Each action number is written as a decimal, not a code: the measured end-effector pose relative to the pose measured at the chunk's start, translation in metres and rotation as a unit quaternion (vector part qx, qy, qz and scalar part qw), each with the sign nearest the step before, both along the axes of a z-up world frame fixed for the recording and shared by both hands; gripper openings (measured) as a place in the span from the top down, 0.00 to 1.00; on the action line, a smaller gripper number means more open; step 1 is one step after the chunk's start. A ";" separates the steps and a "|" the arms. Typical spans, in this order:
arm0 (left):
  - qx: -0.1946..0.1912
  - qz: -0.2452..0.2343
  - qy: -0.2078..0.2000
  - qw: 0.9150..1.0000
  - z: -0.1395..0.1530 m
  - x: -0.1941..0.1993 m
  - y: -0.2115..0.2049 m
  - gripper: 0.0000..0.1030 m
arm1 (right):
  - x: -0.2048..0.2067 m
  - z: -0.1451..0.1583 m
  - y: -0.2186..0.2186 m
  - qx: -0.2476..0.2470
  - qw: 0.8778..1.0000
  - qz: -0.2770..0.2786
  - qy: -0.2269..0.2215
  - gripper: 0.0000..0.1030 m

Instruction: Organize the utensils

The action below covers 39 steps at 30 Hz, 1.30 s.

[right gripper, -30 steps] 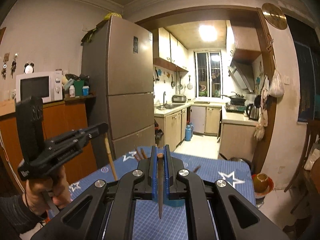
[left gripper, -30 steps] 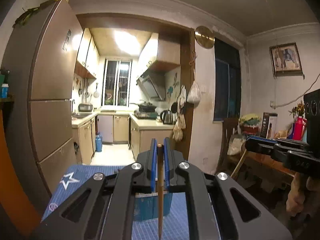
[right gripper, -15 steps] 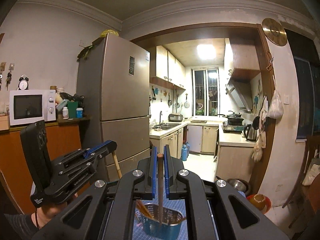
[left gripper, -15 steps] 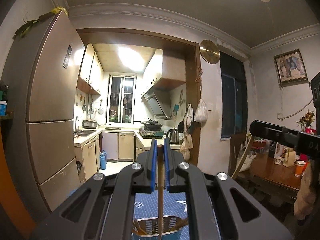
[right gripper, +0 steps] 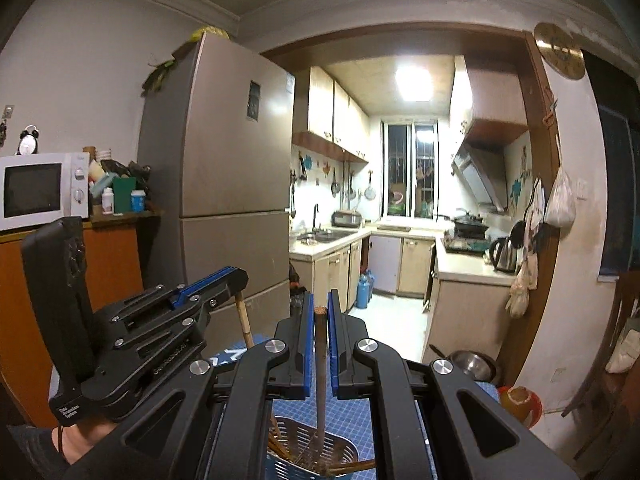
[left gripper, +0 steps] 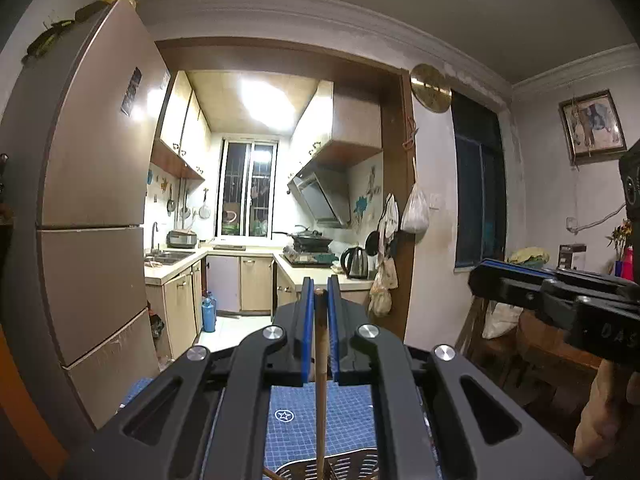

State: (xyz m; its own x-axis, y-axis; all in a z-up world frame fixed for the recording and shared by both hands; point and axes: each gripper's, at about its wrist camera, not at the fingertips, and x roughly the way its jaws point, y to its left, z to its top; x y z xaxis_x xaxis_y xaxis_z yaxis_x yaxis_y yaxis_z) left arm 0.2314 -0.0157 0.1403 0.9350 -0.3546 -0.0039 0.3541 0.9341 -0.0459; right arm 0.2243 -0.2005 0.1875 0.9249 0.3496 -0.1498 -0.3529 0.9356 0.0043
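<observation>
The left gripper is closed on a pale wooden chopstick, its blue pads pressing the stick from both sides; the chopstick stands upright between them, its blunt top end just above the pad tips and its shaft running straight down. In the left wrist view the lower part of that chopstick reaches the rim of a perforated metal utensil holder at the bottom edge of the picture; whether the tip is inside the holder or only in front of it I cannot tell.

The right gripper is likewise clamped shut on a darker brown chopstick, held upright with its top end between the blue pads; its lower end goes down into the utensil holder, a perforated metal insert in a blue cup, where several other chopsticks lie slanted against the rim.

The holder stands on a tabletop covered with a blue gridded mat printed with white stars, directly below both grippers. In the right wrist view the left gripper shows at the left, its pale chopstick hanging below the fingers, above the mat and left of the holder; a hand with a dark sleeve grips its handle. In the left wrist view the right gripper enters from the right edge.
</observation>
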 end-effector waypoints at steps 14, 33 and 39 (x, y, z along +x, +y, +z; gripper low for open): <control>0.007 0.004 0.037 0.999 -0.027 0.033 -0.003 0.95 | 0.053 -0.050 0.005 -0.005 0.998 0.000 0.058 0.93; 0.000 0.028 0.028 0.999 -0.004 -0.002 0.020 0.61 | -0.008 -0.022 -0.005 0.017 1.000 -0.020 -0.009 0.45; 0.041 0.082 -0.021 0.996 -0.011 -0.120 0.057 0.15 | -0.153 -0.044 -0.016 0.010 0.991 -0.064 -0.115 0.03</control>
